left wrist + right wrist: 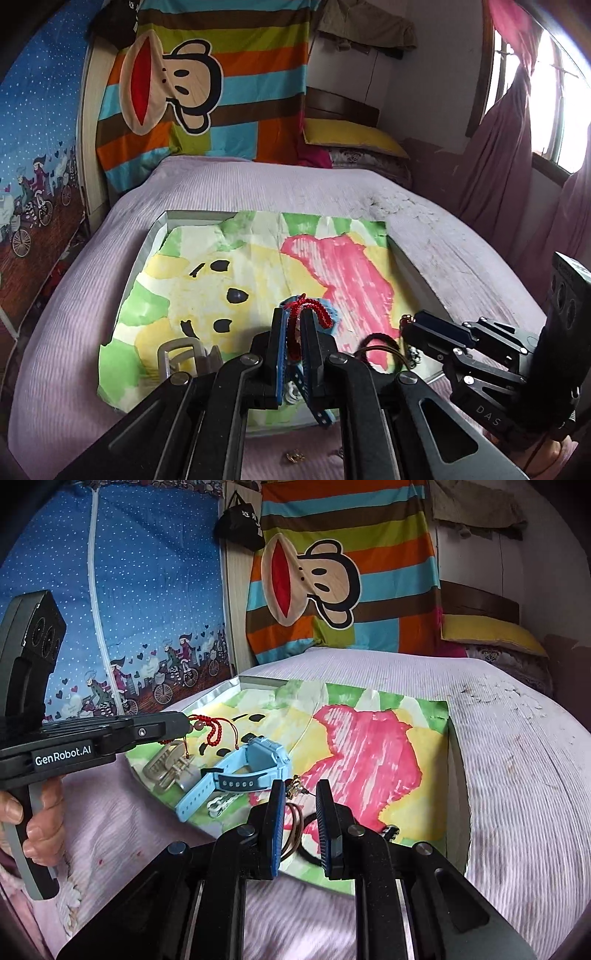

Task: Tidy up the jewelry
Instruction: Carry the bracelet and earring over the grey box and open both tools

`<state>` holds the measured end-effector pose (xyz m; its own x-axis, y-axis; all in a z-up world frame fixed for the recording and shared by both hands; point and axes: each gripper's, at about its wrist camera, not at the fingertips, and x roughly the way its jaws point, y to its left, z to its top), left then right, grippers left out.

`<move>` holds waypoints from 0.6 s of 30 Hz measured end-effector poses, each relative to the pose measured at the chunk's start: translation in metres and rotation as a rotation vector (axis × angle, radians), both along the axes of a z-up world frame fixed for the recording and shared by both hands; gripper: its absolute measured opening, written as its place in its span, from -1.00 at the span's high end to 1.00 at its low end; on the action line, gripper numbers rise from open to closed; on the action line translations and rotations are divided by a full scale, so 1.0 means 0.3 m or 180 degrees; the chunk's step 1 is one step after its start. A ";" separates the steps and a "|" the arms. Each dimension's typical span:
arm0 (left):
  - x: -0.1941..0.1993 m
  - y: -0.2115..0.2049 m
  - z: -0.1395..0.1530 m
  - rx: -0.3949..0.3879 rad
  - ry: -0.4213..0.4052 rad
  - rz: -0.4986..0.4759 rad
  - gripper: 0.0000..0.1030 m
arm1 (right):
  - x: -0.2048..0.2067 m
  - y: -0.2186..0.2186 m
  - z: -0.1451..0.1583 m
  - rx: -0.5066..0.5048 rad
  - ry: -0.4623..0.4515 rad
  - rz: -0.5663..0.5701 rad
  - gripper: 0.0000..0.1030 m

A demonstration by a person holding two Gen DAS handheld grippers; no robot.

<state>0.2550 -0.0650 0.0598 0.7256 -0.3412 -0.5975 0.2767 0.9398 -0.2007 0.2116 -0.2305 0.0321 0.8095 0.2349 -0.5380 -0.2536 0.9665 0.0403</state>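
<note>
My left gripper (293, 314) is shut on a red bead bracelet (314, 312) and holds it above the shallow box (192, 215) lined with painted paper. From the right wrist view the left gripper (186, 723) carries the red bracelet (214, 727) over a clear hair clip (168, 768). A light blue watch (236, 771) lies on the paper. My right gripper (301, 794) is open, its fingers either side of a small gold piece (294, 786), with brown cord loops (293, 827) and a black hair tie below it.
The box sits on a lilac bedspread (258, 181). A small gold item (295, 457) lies on the bedspread in front of the box. A white chain piece (221, 805) lies by the watch strap. Pillows (351, 138), a hanging striped cloth and a curtained window stand behind.
</note>
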 end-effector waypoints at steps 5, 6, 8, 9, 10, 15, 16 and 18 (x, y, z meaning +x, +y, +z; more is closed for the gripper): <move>0.092 0.008 -0.055 0.0105 0.0324 0.0129 0.85 | 0.112 -0.010 -0.041 0.0039 0.0263 -0.0086 0.72; 0.105 0.012 -0.069 0.0093 0.0390 0.0136 0.85 | 0.133 -0.013 -0.056 0.0068 0.0325 -0.0097 0.72; 0.124 0.020 -0.091 0.0071 0.0499 0.0139 0.85 | 0.168 -0.018 -0.088 0.0108 0.0465 -0.0132 0.72; 0.130 0.022 -0.100 0.0067 0.0524 0.0140 0.85 | 0.181 -0.020 -0.107 0.0128 0.0528 -0.0153 0.72; 0.131 0.024 -0.102 0.0073 0.0521 0.0132 0.85 | 0.191 -0.022 -0.125 0.0139 0.0585 -0.0169 0.72; 0.142 0.019 -0.101 0.0098 0.0537 0.0123 0.85 | 0.214 -0.020 -0.181 0.0155 0.0722 -0.0193 0.72; 0.144 0.019 -0.101 0.0090 0.0542 0.0123 0.85 | 0.215 -0.018 -0.183 0.0148 0.0722 -0.0199 0.72; 0.144 0.018 -0.099 0.0086 0.0552 0.0127 0.84 | 0.216 -0.013 -0.184 0.0136 0.0725 -0.0197 0.71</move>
